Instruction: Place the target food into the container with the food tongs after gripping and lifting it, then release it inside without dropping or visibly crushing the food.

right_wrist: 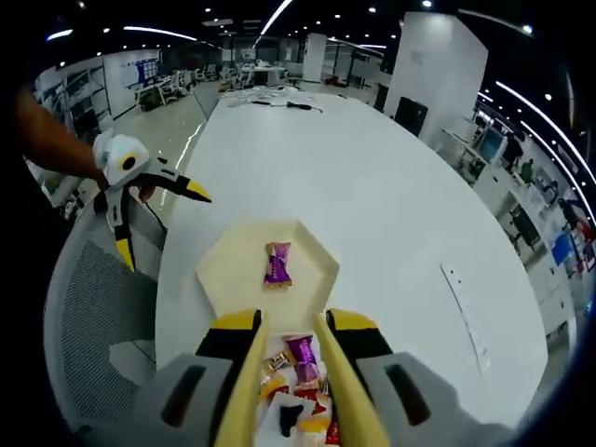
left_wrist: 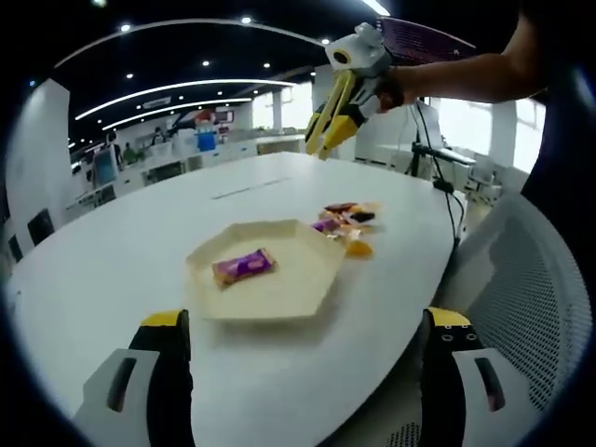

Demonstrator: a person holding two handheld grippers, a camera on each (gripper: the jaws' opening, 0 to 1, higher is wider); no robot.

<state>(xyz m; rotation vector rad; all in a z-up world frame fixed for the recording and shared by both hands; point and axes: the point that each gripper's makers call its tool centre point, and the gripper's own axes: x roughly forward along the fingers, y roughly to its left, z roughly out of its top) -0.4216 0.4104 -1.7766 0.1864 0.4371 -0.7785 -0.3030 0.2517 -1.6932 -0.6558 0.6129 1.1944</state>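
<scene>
A cream hexagonal tray (left_wrist: 279, 307) (right_wrist: 219, 279) lies on the white table and holds one purple-wrapped candy (left_wrist: 244, 266) (right_wrist: 277, 264). Just beyond the tray sits a small pile of wrapped candies (left_wrist: 345, 223) (right_wrist: 298, 372). My right gripper (left_wrist: 319, 149) (right_wrist: 289, 321), held by a hand, carries yellow food tongs and hovers well above the pile. The tong arms stand slightly apart with nothing between them. My left gripper (left_wrist: 307, 318) (right_wrist: 163, 231) is wide open and holds nothing, at the table's near edge in front of the tray.
The white oval table (left_wrist: 140, 242) (right_wrist: 391, 214) stretches far past the tray. A grey mesh chair (left_wrist: 531, 298) (right_wrist: 102, 307) stands at the table edge next to my left gripper. Office desks and screens fill the background.
</scene>
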